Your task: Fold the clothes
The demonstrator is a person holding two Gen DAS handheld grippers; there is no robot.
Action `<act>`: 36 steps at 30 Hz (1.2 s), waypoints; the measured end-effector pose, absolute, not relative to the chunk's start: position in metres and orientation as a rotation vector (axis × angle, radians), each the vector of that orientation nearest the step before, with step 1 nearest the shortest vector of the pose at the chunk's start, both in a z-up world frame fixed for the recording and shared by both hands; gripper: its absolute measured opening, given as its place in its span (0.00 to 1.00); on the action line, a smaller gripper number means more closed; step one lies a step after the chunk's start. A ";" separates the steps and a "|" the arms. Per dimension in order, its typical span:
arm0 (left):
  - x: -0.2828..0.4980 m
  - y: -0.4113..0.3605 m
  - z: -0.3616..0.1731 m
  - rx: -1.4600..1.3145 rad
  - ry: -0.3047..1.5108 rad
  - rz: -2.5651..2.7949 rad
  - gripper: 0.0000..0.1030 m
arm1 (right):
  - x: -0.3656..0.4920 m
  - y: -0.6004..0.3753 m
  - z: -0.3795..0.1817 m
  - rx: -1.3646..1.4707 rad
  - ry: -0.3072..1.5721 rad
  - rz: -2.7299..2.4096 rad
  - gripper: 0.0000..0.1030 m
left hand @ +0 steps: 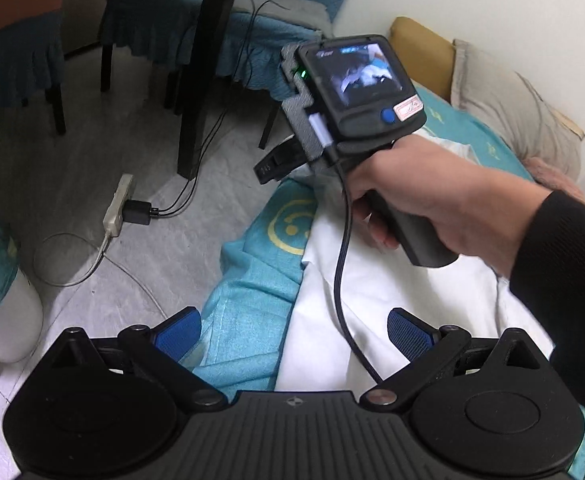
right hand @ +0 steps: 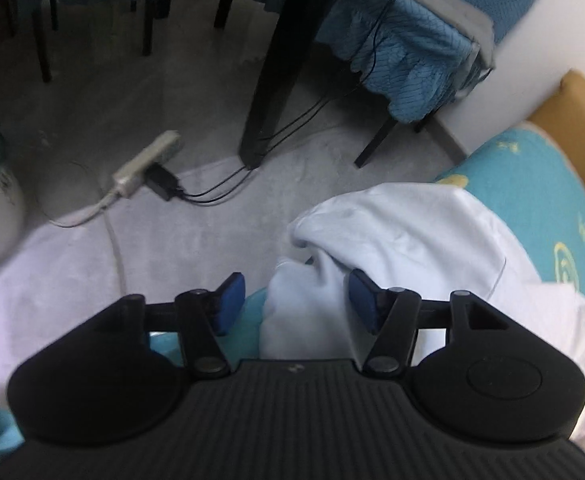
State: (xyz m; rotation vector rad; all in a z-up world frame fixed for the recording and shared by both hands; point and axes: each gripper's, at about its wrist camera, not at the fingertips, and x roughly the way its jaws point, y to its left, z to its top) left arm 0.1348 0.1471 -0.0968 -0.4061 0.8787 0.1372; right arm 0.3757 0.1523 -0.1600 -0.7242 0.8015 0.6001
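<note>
A white garment (left hand: pixel 372 280) (right hand: pixel 412 232) lies rumpled on a bed with a teal sheet (left hand: pixel 252 292) (right hand: pixel 532 184), near the bed's edge. My left gripper (left hand: pixel 292 332) hangs open and wide over the line where white cloth meets sheet, and holds nothing. A hand (left hand: pixel 432 200) in a black sleeve holds the right gripper's housing (left hand: pixel 356 92) farther along the bed. In the right wrist view my right gripper (right hand: pixel 298 302) straddles a raised fold of the garment. Its right pad (right hand: pixel 366 300) lies against the cloth. The left pad (right hand: pixel 230 304) stands clear of it.
Grey floor runs beside the bed, with a power strip (left hand: pixel 118 208) (right hand: pixel 144 164) and trailing cables. A dark table leg (left hand: pixel 200 80) (right hand: pixel 280 60) and blue-covered chairs (right hand: pixel 404 52) stand beyond. A beige pillow (left hand: pixel 512 100) lies at the bed's head. A white bin (left hand: pixel 8 312) stands left.
</note>
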 end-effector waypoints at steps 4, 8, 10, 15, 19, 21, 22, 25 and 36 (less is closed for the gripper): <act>0.136 0.149 -0.098 -0.422 0.872 0.165 0.98 | 0.375 0.146 -0.153 -0.672 0.757 0.547 0.07; 0.131 0.152 -0.092 -0.450 0.817 0.176 0.98 | 0.363 0.121 -0.118 -0.560 0.642 0.500 0.06; 0.126 0.153 -0.087 -0.462 0.778 0.178 0.98 | 0.356 0.101 -0.094 -0.488 0.586 0.464 0.06; 0.118 0.147 -0.073 -0.454 0.697 0.148 0.98 | 0.331 0.019 -0.040 -0.280 0.454 0.307 0.06; 0.118 0.131 -0.067 -0.402 0.684 0.107 0.98 | 0.314 -0.066 -0.024 -0.091 0.438 0.152 0.06; 0.120 0.122 -0.066 -0.372 0.688 0.092 0.98 | 0.310 -0.109 -0.034 -0.028 0.474 0.079 0.06; 0.120 0.117 -0.066 -0.357 0.691 0.085 0.98 | 0.308 -0.130 -0.040 0.003 0.504 0.048 0.06; 0.125 0.106 -0.067 -0.327 0.710 0.061 0.98 | 0.298 -0.181 -0.060 0.082 0.574 -0.001 0.08; 0.132 0.096 -0.074 -0.311 0.741 0.052 0.98 | 0.280 -0.184 -0.070 0.022 0.538 0.182 0.72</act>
